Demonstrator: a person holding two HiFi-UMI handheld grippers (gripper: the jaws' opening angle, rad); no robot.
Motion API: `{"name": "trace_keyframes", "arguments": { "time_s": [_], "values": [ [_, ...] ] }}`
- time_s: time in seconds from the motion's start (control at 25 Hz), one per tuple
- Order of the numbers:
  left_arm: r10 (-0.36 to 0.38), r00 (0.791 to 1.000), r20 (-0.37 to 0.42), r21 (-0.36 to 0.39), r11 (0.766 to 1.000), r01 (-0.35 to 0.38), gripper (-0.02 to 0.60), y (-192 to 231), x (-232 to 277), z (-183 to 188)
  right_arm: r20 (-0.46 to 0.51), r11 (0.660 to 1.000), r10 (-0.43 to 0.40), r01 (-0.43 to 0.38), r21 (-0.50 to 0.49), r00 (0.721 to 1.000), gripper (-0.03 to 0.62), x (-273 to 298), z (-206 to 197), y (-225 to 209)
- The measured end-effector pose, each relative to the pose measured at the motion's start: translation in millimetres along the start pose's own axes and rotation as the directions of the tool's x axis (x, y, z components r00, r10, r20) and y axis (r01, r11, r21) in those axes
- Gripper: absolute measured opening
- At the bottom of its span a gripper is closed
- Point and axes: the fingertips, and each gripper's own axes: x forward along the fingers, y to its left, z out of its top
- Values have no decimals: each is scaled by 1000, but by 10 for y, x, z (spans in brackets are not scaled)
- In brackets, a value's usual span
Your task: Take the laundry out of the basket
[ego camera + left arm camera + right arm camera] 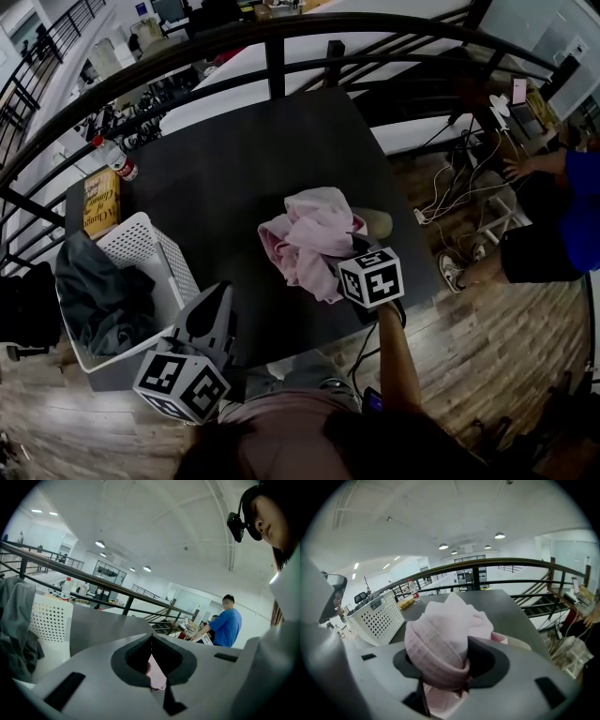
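A white perforated laundry basket (155, 246) stands at the black table's left front corner with a dark grey garment (98, 300) heaped in it. In the middle of the table lies a crumpled pink garment (309, 234). My right gripper (352, 251) is at the garment's near right side. In the right gripper view the pink garment (445, 630) bulges up between its jaws, which stand apart around it, open. My left gripper (212, 314) hovers just right of the basket, shut and empty. In the left gripper view the basket (51, 620) and grey garment (16, 620) are at left.
A red-capped bottle (117, 161) and a yellow box (100, 202) sit at the table's far left. A beige object (380, 223) lies under the pink garment's right edge. A dark railing (272, 56) curves behind the table. A person in blue (562, 206) and cables (459, 197) are at right.
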Motion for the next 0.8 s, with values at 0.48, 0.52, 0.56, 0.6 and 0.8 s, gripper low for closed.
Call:
{"name": "trace_keyframes", "arguments": {
  "time_s": [0.48,0.52,0.56,0.6,0.8],
  "values": [
    [-37,999,-24,7,999,37,-3,-148,-59,-145,20,998,-54,54,-12,998,250,-361,-132,-5],
    [-40,999,-24,8,999,40,-3,-153,-72,-151,26,998,-59,60,-9,998,250,-401,-138,2],
    [-44,999,-24,8,999,44,-3,-158,-86,-158,31,998,-65,66,-7,997,250,-440,-144,10],
    [-48,999,-23,8,999,49,-3,-163,-100,-167,35,997,-72,73,-7,997,250,-477,-149,17],
    [-62,998,-21,-1,998,62,-3,-154,-214,-267,51,996,-94,94,-8,994,250,-621,-209,84]
  ]
}}
